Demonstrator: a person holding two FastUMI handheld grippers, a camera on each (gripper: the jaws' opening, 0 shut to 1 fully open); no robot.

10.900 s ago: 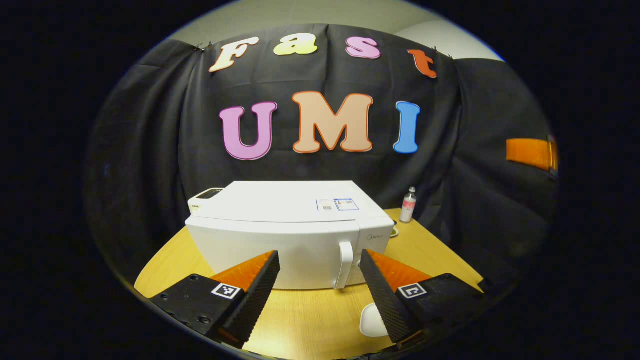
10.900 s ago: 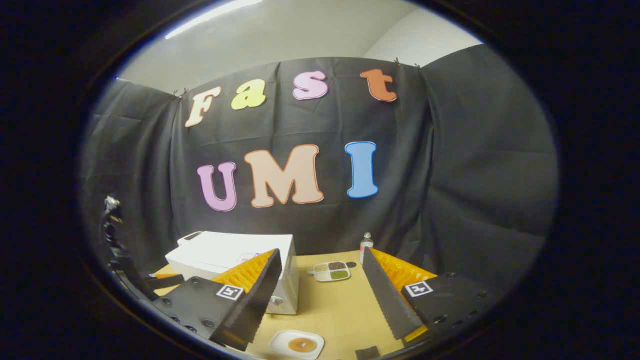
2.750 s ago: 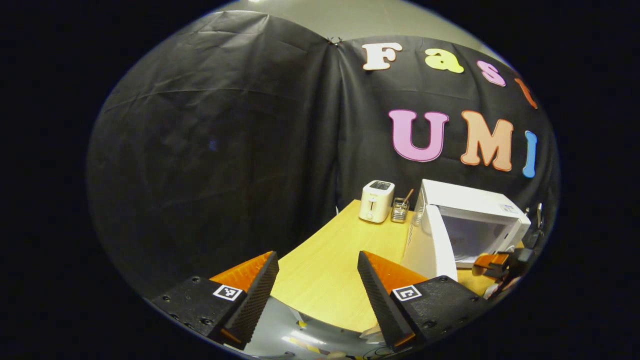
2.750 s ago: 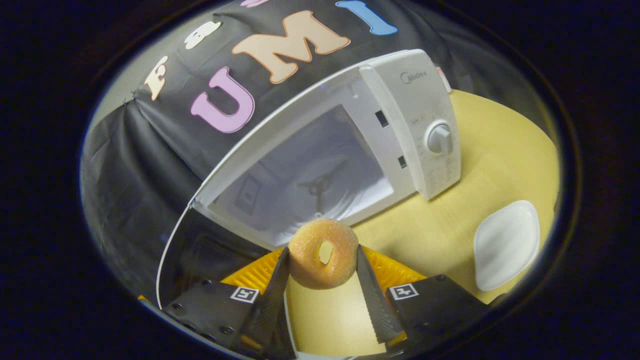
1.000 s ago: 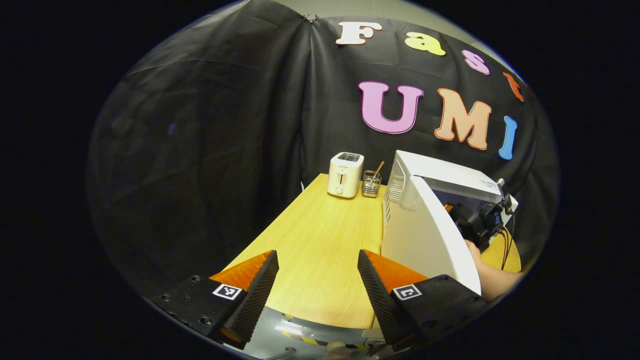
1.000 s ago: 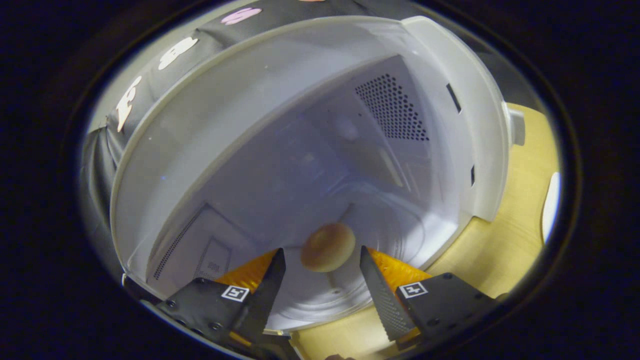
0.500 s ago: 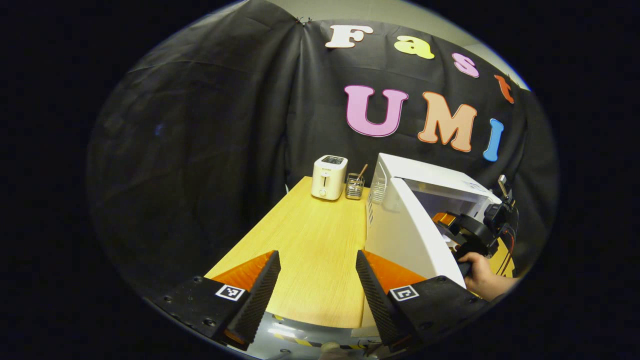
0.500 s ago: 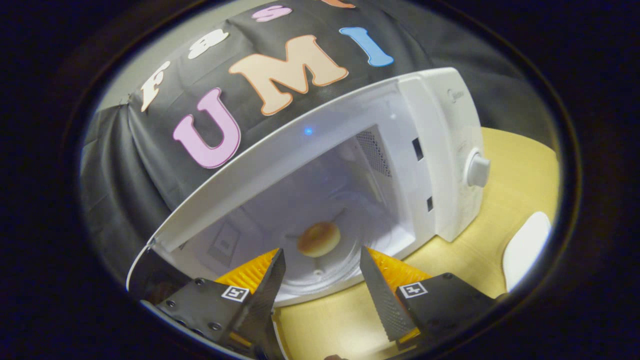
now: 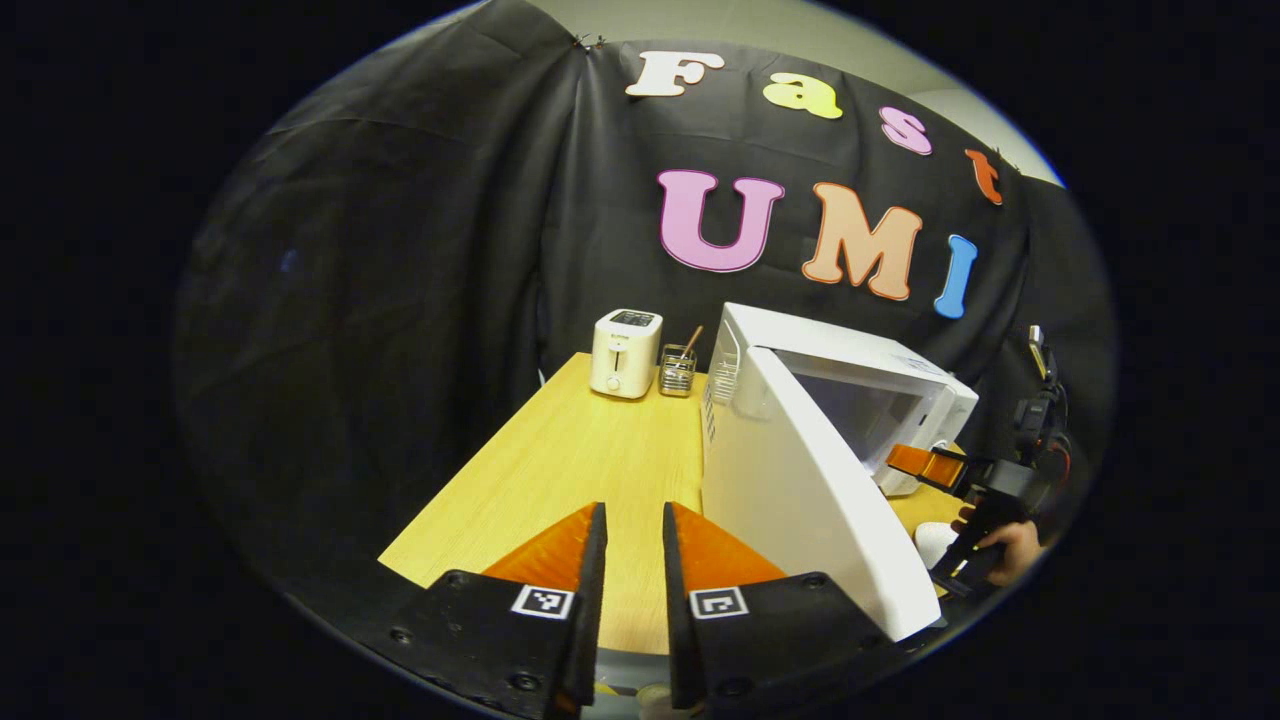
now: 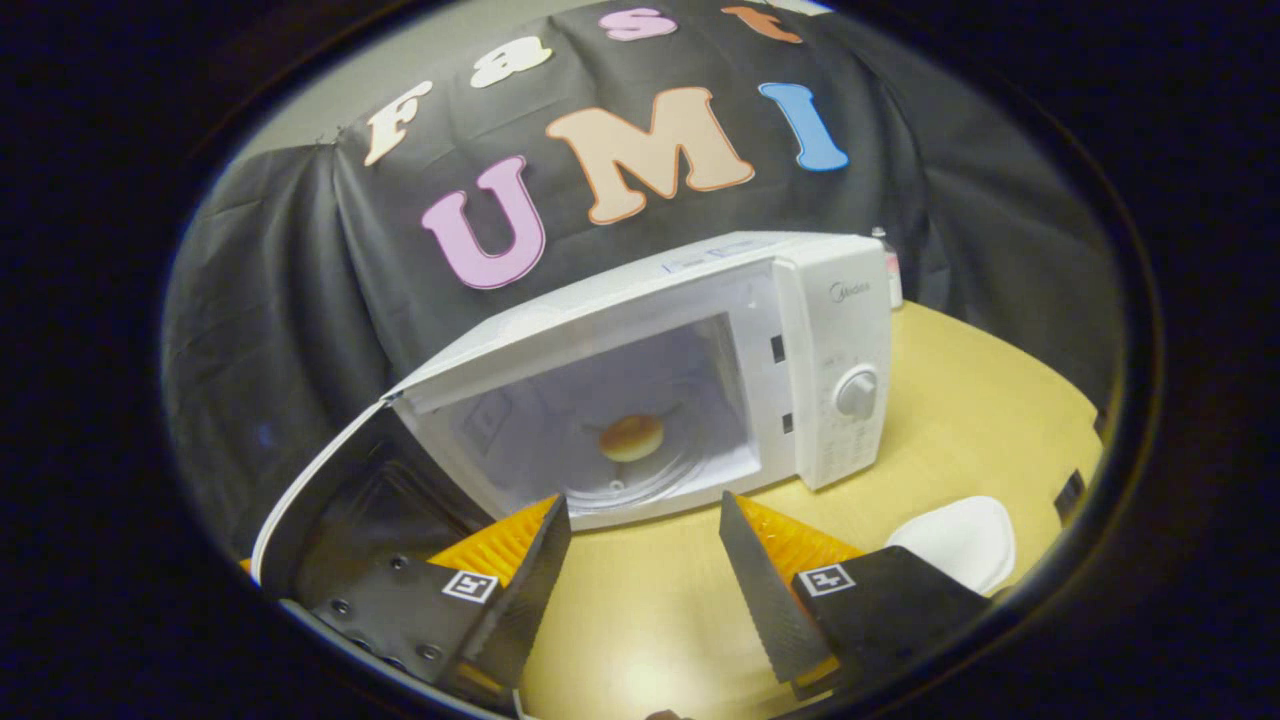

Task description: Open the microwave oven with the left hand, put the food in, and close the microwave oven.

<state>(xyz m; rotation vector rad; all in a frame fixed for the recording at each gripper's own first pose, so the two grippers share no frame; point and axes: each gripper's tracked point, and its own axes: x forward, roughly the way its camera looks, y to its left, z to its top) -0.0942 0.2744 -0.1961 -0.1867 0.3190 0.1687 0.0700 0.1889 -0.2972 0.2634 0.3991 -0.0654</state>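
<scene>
doughnut [image 10: 630, 437] inside open microwave [image 10: 680, 370]

Microwave door [image 9: 810, 510]: hides most of the cavity in left gripper view. White plate [image 10: 955, 540]: partly behind right gripper.

Cloth-walled demo booth w/ microwave [image 10: 690, 350], toaster [image 9: 622, 353]

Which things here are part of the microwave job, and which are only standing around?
Job:
microwave oven
its open door
doughnut inside
left gripper
right gripper

Standing around:
toaster
wire holder
white plate
bottle
</scene>
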